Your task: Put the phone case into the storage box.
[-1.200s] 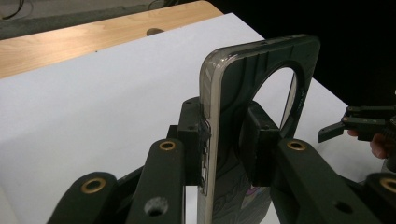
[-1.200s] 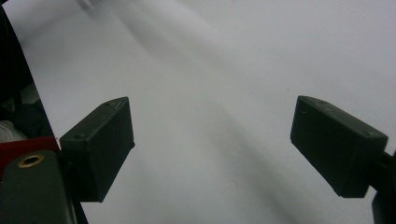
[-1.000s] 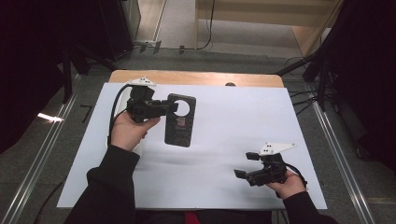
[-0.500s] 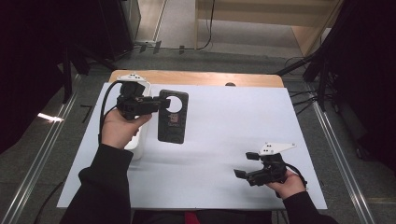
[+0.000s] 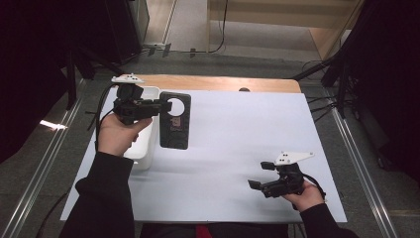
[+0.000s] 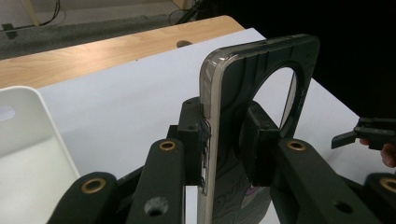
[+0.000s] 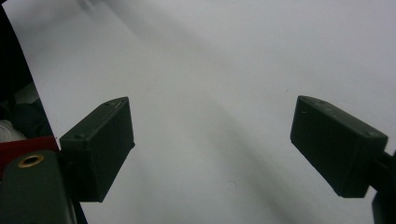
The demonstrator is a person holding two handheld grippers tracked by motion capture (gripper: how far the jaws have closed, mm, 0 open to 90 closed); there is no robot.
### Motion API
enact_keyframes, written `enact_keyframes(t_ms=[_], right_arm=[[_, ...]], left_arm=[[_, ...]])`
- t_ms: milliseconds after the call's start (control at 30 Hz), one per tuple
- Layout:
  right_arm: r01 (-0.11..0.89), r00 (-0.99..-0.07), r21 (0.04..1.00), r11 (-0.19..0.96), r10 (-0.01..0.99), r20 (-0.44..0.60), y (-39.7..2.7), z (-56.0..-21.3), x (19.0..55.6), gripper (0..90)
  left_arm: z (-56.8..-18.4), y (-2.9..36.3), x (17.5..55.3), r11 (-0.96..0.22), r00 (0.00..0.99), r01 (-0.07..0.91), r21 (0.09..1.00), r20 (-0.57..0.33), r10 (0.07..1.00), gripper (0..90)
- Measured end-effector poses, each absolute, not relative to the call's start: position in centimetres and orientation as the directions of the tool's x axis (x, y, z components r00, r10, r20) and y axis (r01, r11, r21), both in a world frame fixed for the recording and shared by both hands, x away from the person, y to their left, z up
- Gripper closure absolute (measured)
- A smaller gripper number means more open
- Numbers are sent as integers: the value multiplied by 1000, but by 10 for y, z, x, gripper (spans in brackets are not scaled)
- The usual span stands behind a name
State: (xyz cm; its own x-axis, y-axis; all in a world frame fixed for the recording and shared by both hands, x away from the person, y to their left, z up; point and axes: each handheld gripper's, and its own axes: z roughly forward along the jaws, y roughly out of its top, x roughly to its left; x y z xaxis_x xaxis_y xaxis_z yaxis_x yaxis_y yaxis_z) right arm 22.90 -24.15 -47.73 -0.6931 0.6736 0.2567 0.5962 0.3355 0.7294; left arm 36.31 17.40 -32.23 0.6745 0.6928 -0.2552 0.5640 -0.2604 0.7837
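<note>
A dark phone case (image 5: 175,121) with a round cut-out near its top hangs upright above the white sheet, at the far left. My left gripper (image 5: 161,106) is shut on its upper edge. In the left gripper view the two pads (image 6: 192,140) pinch the case (image 6: 261,79) from either side, just below the cut-out. Low over the sheet near the front right edge, my right gripper (image 5: 255,184) stands open. Between its jaws (image 7: 215,149) there is bare white sheet.
A white bin (image 5: 143,144) stands on the left edge of the sheet, under my left hand; its inside (image 6: 28,140) looks empty. A strip of wooden table (image 5: 223,83) runs along the far side. My right gripper (image 6: 369,135) is far off to the case's right.
My left hand has carried the case to the left and slightly up, so it now hangs beside the white bin. My right hand has kept still.
</note>
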Motion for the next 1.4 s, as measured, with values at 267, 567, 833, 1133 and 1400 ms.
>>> enact_keyframes(t_ms=[267,567,833,1133,1400], right_arm=[[593,-697,732,336,670,257,-242,-477,230,126],[593,-700,729,341,666,257,-241,-477,233,125],[586,-711,731,350,655,256,-238,-477,234,126],[578,-721,734,358,645,253,-236,-476,235,126],[581,-717,733,354,649,254,-236,-476,236,125]], left_arm=[[-319,188,363,-232,657,569,789,-266,706,718],[-312,204,361,-210,640,569,795,-268,720,718],[-310,213,366,-201,628,572,795,-267,731,718],[-305,218,380,-194,609,566,801,-247,754,718],[-304,219,394,-180,592,579,795,-258,764,719]])
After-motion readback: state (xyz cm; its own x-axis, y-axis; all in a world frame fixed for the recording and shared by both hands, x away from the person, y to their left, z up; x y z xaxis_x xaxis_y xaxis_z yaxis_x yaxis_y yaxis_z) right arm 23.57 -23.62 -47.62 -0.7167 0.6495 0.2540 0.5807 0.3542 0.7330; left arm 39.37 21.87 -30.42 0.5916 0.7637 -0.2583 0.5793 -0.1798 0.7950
